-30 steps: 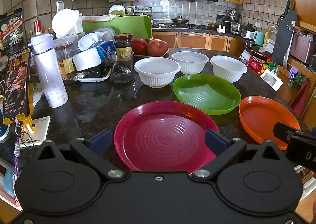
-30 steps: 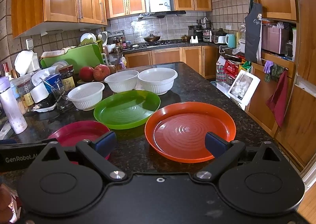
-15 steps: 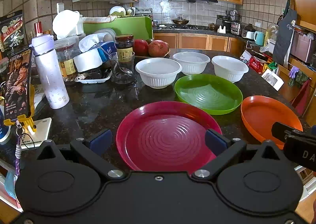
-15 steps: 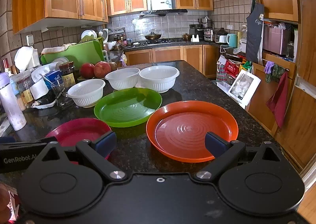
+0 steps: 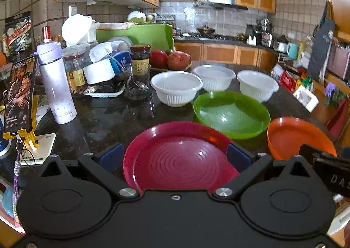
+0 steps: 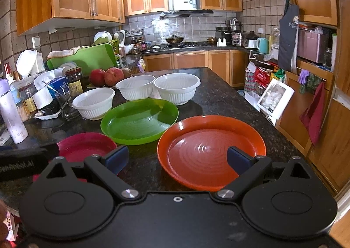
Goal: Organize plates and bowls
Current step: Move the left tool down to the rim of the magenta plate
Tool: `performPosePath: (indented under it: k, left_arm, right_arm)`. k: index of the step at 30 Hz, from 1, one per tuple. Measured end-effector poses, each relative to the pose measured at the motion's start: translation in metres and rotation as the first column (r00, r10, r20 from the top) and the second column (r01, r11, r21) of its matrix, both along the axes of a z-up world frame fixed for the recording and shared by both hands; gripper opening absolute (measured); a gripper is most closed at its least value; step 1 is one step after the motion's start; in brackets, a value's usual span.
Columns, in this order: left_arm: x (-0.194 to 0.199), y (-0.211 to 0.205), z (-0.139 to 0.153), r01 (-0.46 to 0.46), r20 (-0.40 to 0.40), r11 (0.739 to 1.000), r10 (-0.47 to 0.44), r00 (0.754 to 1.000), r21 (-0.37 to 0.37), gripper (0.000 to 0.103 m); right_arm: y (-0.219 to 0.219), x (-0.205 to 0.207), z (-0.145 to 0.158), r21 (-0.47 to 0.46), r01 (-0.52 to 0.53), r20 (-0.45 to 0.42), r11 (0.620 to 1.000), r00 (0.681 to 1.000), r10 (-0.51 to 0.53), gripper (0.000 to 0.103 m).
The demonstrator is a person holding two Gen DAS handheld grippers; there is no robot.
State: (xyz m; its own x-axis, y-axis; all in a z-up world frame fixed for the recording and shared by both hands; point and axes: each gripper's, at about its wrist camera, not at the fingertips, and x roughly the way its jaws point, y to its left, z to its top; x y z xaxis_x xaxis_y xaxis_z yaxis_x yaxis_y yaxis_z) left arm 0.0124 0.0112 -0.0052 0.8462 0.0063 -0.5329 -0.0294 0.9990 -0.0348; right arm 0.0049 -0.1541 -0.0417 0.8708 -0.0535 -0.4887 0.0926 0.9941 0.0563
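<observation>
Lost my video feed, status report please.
Left tool open over red plate. Right tool open over orange plate. Nothing stacked, nothing blocking.

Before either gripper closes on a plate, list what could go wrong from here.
1. The red plate lies flat on the dark countertop; the open left gripper may slide off its low rim.
2. The green plate sits close to the orange plate; lifting one could knock the other.
3. The three white bowls stand close behind; a forward push could shove them.
</observation>
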Motion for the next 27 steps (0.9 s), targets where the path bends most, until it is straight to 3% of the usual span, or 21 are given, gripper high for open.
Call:
performPosePath:
  k: [5,9,14,18,24,27]
  left_arm:
    - [0.01,-0.003,0.004,-0.099,0.043,0.993,0.102,0.994,-0.066,0.1]
    - [0.02,0.0,0.008,-0.183,0.055,0.973,0.192,0.98,-0.141,0.1]
    - [0.035,0.008,0.017,-0.275,0.061,0.946,0.289,0.955,-0.173,0.099]
    - [0.047,0.012,0.023,-0.328,0.069,0.93,0.342,0.937,-0.166,0.097]
    - [0.058,0.018,0.034,-0.435,0.168,0.894,0.448,0.878,-0.111,0.095]
    - [0.06,0.021,0.037,-0.432,0.201,0.899,0.438,0.876,-0.078,0.095]
  right_arm:
    - [-0.02,0.023,0.001,-0.017,-0.058,-0.005,0.998,0.998,0.058,0.102]
    - [-0.042,0.044,0.001,-0.04,-0.1,-0.013,0.994,0.995,0.099,0.102]
    - [-0.066,0.061,0.0,-0.035,-0.128,-0.002,0.991,0.992,0.128,0.102]
    - [-0.076,0.071,-0.001,-0.026,-0.169,0.016,0.985,0.985,0.17,0.102]
    - [-0.074,0.078,-0.001,-0.023,-0.244,0.059,0.97,0.968,0.245,0.1]
    - [-0.07,0.082,-0.003,-0.016,-0.293,0.056,0.956,0.954,0.294,0.1]
